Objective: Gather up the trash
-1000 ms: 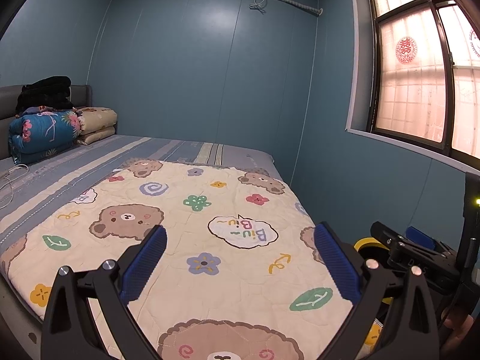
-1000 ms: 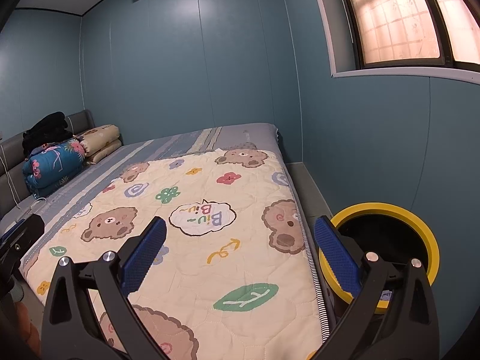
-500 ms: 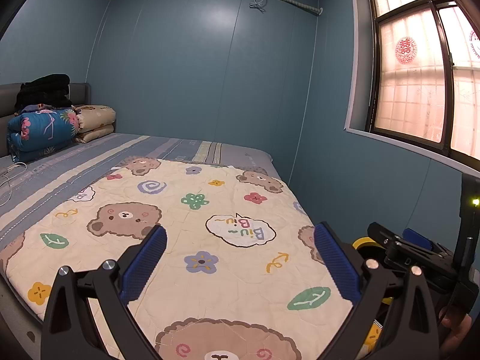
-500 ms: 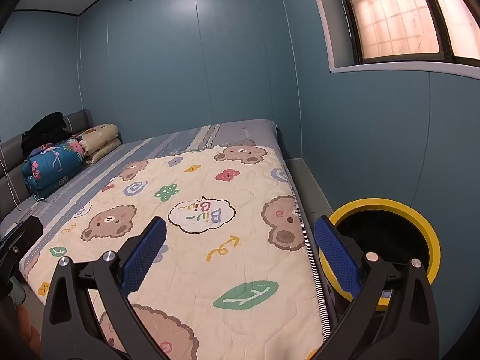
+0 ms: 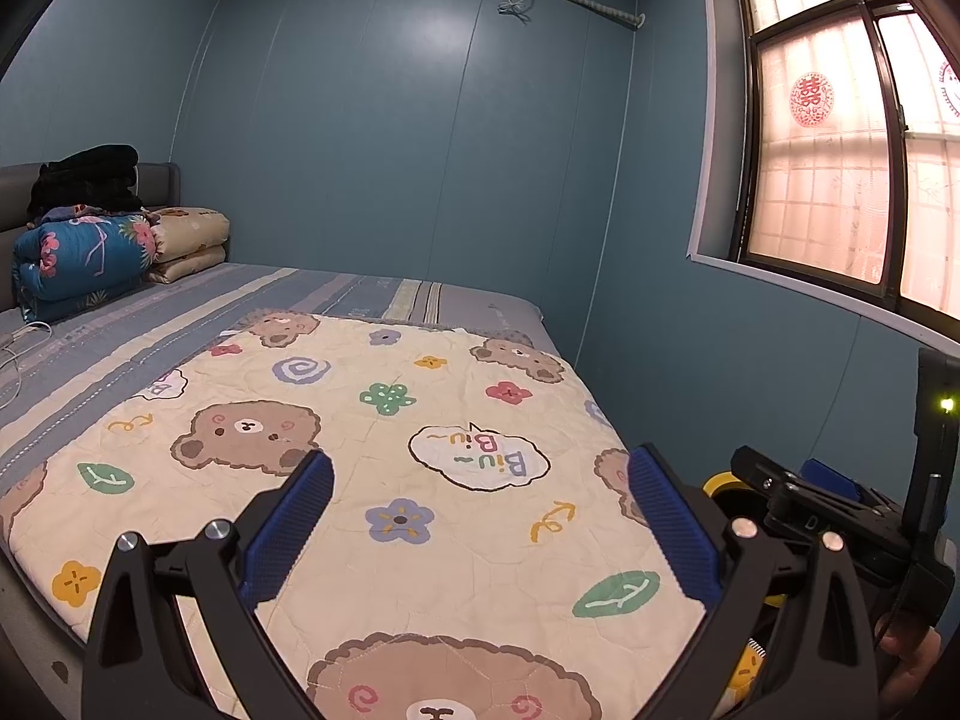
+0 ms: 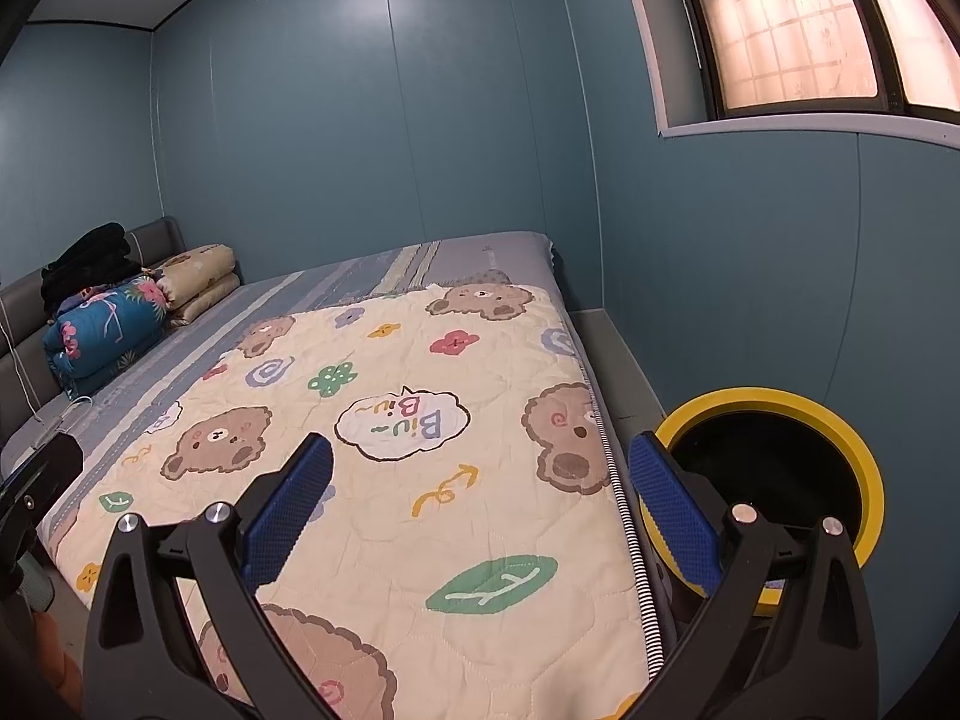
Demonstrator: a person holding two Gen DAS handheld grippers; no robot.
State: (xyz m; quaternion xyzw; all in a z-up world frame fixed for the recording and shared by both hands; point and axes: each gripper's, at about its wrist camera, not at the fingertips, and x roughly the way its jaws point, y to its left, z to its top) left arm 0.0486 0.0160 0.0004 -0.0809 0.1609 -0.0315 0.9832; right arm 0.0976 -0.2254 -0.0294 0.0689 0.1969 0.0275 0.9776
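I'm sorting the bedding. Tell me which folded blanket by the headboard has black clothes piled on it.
The blue flowered blanket, nearest the headboard, with the black clothes on top. The beige blanket beside it has nothing on it.

Both wrist cameras sit low at the foot of the bed [image 5: 384, 312], looking along open tongs toward the far wall at 12 o'clock. The right view stands further toward 3 o'clock, close beside the bin [image 6: 864, 456]. Both share the quilt [image 5: 420, 480], folded bedding at 10 o'clock, and the window.
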